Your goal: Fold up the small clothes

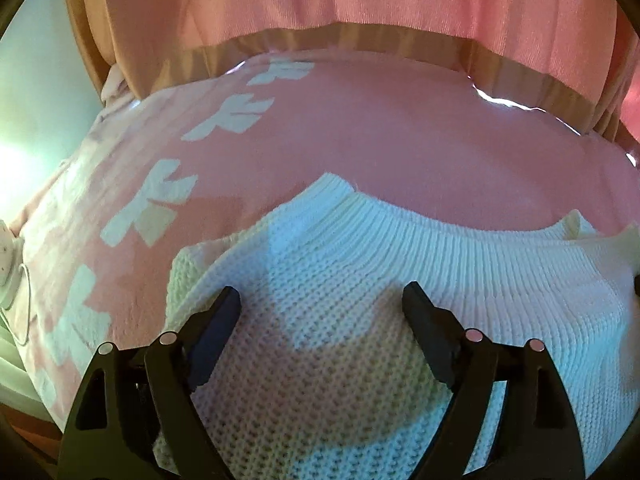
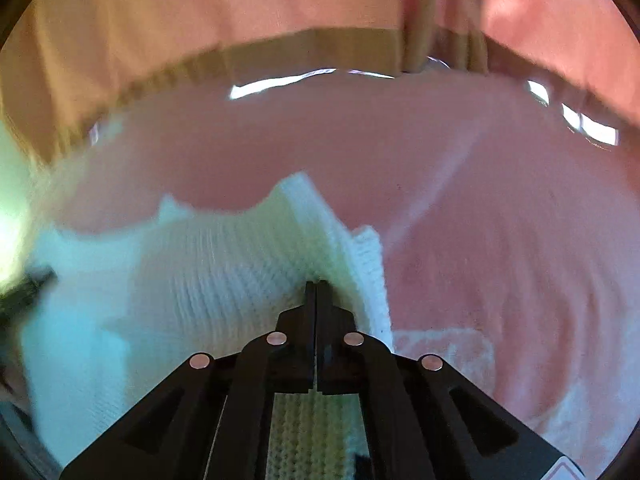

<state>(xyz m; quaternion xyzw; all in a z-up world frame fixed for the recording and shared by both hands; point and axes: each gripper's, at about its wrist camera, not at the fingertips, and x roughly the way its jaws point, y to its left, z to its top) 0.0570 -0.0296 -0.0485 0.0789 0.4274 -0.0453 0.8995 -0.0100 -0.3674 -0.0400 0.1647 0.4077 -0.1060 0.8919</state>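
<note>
A small white knit sweater (image 1: 340, 280) lies on a pink blanket (image 1: 400, 128), its ribbed band toward the far side. My left gripper (image 1: 320, 300) is open, its fingers spread just above the sweater's knit body, holding nothing. In the right wrist view the sweater (image 2: 208, 280) lies to the left, blurred. My right gripper (image 2: 317, 286) is shut, jaws pressed together at the sweater's right edge, where a fold of knit (image 2: 360, 264) rises beside the tips. Knit fabric also shows beneath the jaws. Whether fabric is pinched between them I cannot tell.
The pink blanket has white cross-shaped patterns (image 1: 152, 208) on its left side. Pink curtains with a tan hem (image 1: 360, 40) hang behind. A white device with a cord (image 1: 8, 264) lies at the left edge. The left gripper's tip (image 2: 28, 284) shows at the far left.
</note>
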